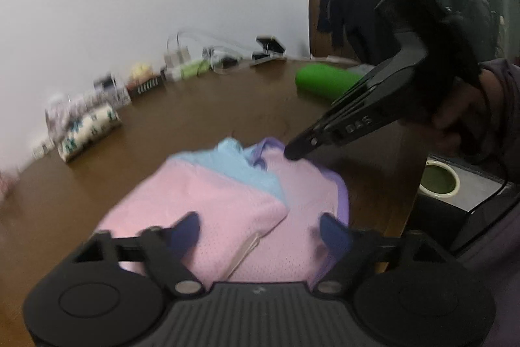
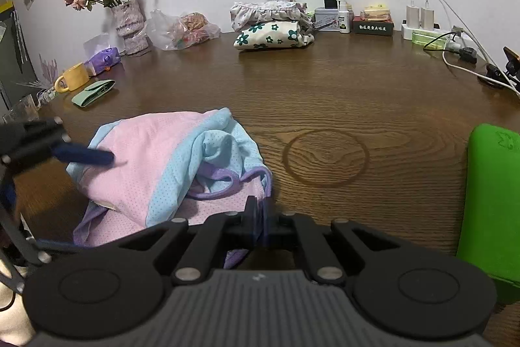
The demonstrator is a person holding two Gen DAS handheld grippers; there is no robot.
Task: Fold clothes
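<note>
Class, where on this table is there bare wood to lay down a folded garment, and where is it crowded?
Free: wood around the ring stain, between the pink garment, green case and folded stack. Crowded: along the wall, from vase to chargers.

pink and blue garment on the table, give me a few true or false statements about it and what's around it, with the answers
1. The pink and blue garment lies crumpled on a wooden table. True.
2. The right gripper is wide open above the garment. False: its jaws are shut, with the tip at the purple-trimmed edge.
3. A folded floral pile sits by the wall. True.
4. The yellow mug stands upright in the middle of the table. False: it lies on its side near the far-left edge.
5. The left gripper has its fingers apart over the pink fabric. True.
</note>
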